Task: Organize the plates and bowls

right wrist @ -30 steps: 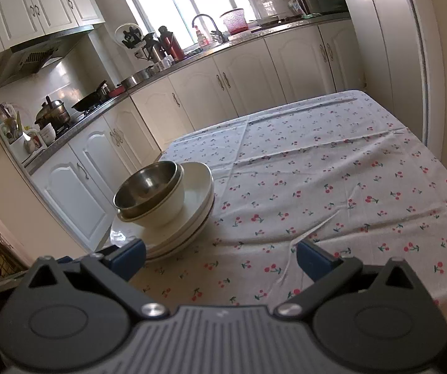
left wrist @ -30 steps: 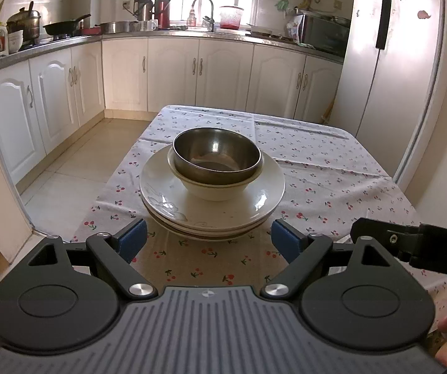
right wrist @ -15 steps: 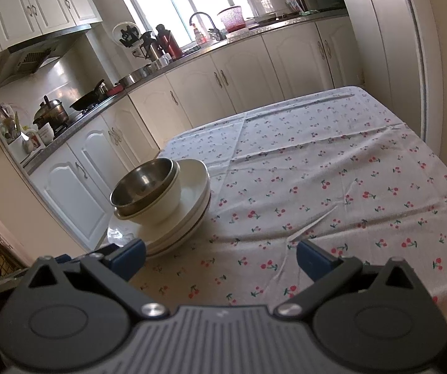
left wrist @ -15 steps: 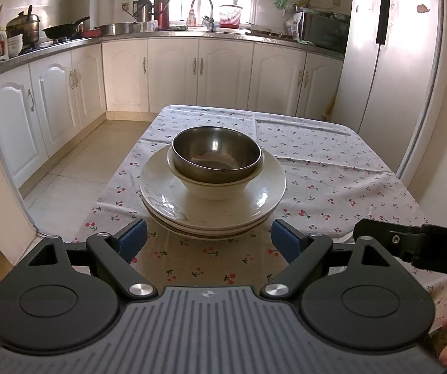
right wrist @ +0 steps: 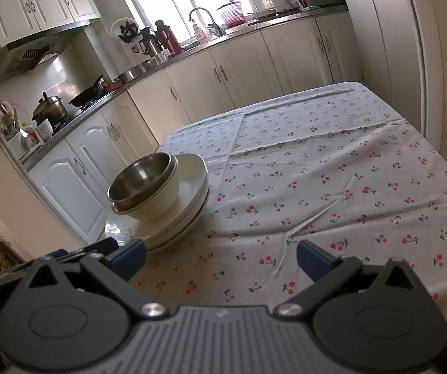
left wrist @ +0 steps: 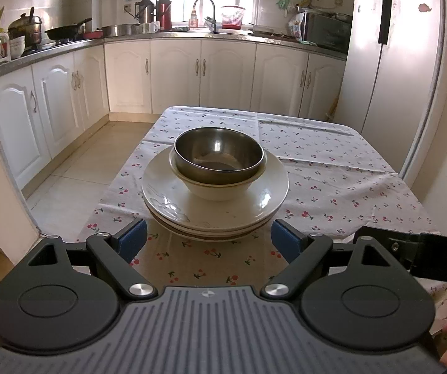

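You have both grippers wide apart and holding nothing. Your left gripper [left wrist: 207,238] sits just near the stack of plates [left wrist: 215,201] on the table [left wrist: 332,168]. The metal bowl [left wrist: 218,155] sits inside the white bowl [left wrist: 217,187] on top. Your right gripper [right wrist: 220,257] hangs over bare cloth, right of the stack. The sorting looks finished; if not, lift the metal bowl by its rim.

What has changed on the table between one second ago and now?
Very little. The right tongs drew back a little, so the stack looks slightly farther in their view. The left tongs barely shifted. Nothing was taken hold of or let go: both tongs are open and empty. The steel bowl still sits in the white bowl on the plates, in the same place on the tablecloth.
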Motion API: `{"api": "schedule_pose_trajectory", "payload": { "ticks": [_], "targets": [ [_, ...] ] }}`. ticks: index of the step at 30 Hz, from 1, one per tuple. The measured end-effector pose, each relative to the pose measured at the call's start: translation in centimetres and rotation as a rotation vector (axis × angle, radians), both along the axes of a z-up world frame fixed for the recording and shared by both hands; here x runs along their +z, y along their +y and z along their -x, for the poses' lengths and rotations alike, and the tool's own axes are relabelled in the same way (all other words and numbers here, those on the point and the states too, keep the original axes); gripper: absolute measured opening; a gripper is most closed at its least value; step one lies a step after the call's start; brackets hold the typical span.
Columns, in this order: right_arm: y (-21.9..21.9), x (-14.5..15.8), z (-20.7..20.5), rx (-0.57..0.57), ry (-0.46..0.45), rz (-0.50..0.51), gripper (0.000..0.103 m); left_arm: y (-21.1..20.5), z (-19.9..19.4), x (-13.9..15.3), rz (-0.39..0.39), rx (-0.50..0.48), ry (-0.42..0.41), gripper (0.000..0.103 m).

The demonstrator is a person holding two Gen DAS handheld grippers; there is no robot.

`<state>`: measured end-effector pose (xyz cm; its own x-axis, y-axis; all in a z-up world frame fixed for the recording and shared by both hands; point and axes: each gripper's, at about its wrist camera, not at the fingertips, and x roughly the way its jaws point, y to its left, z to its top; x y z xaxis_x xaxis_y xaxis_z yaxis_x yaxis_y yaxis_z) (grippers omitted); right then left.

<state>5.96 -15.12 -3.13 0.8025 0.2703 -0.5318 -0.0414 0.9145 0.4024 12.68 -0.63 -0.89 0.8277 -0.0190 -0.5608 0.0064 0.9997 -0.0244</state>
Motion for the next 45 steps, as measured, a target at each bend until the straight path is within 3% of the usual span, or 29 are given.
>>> {"api": "schedule_pose_trajectory", "payload": {
  "ticks": [45],
  "targets": [
    [-1.4,-1.0,0.0,-0.02,0.026,-0.028,0.102,-0.8,-0.7,-0.3,0.01,0.012,0.025,0.103]
  ]
}}
